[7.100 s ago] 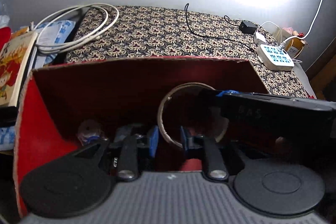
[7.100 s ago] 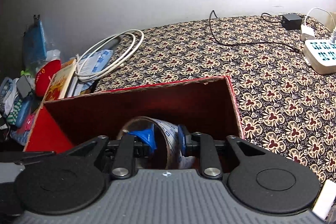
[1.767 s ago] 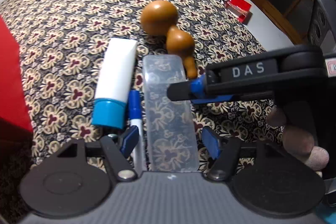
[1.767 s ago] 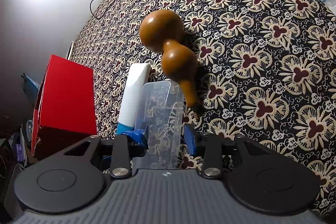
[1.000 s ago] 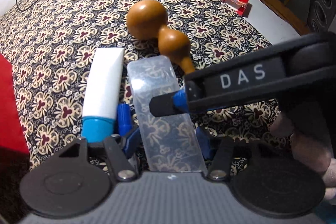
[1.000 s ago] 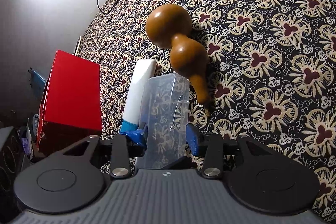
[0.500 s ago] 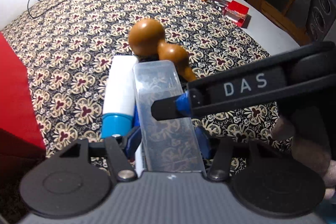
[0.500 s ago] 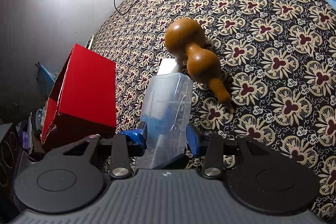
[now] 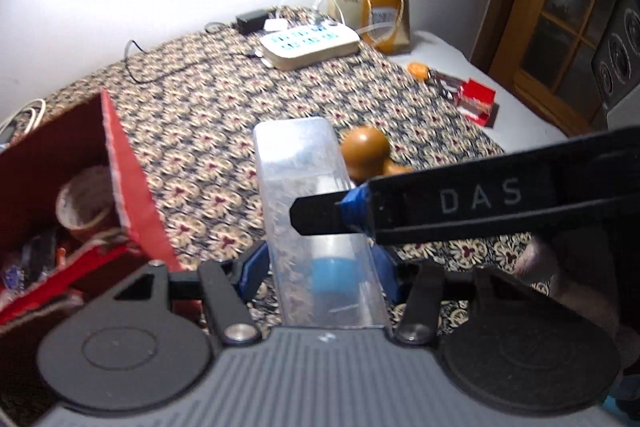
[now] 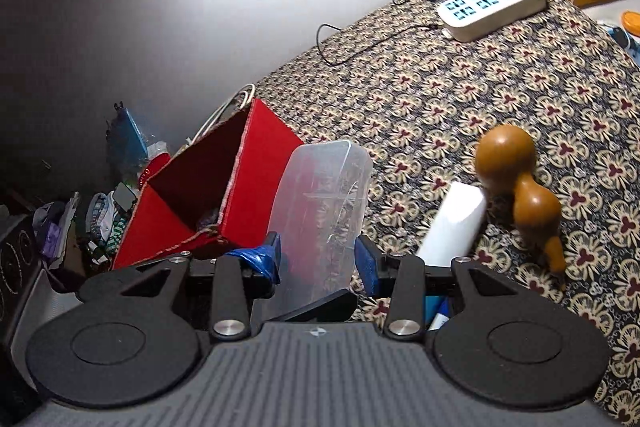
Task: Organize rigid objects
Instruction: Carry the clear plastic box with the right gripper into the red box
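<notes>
So I'm holding this clear rectangular plastic box [image 9: 316, 223] with both grippers at once. My left gripper [image 9: 318, 269] is squeezing it across the near end, blue pads pressing both sides, and my right gripper [image 10: 320, 261] is clamping the same box, which is sitting up off the flowery patterned cloth [image 10: 460, 99] and tilting toward the open red cardboard box [image 10: 224, 203]. A roll of tape [image 9: 82, 205] is lying inside that red box. The brown wooden gourd [image 10: 520, 195] and the white tube with a blue cap [image 10: 452, 227] are lying together on the cloth to the right, the tube's end touching the gourd. A white power strip [image 10: 492, 5] is sitting way back near the wall.
</notes>
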Motion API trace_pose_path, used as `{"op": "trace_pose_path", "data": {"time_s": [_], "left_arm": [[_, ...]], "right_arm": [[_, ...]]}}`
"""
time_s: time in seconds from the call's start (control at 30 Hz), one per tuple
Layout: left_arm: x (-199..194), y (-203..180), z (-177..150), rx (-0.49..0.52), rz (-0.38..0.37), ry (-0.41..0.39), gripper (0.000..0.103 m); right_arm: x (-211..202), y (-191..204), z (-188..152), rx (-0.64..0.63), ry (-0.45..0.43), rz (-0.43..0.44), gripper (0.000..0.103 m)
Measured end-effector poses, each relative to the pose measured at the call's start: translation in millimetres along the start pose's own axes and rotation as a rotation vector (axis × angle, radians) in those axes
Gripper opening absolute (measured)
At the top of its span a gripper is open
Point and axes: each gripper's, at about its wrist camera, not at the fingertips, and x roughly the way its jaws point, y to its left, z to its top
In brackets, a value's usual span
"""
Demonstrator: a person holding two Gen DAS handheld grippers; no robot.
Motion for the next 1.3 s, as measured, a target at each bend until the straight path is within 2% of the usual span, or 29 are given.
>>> {"op": "trace_pose_path", "data": {"time_s": [0.27,0.53,0.7,0.97,1.3], "left_arm": [[-41,55,4,-0.039,0.062,-0.114,0.053],[-66,118,2,-0.109,0.128,-0.161,0.053],[-66,160,-6,-0.173,0.164,-0.142,0.053],[-52,218,-21,-0.282,0.169,-0.082,0.053],[-21,255,-33,-0.317,0.207,0.029,0.053]], "right_arm": [[28,59,17,-0.080,-0.033,0.064,0.026],[74,121,27,-0.181,-0.026,0.110,0.026],[112,146,29,-0.216,0.029,0.132,0.026],[166,164,33,-0.221,0.150,0.137,0.026],[218,167,32,-0.181,0.279,0.117,0.026]]}}
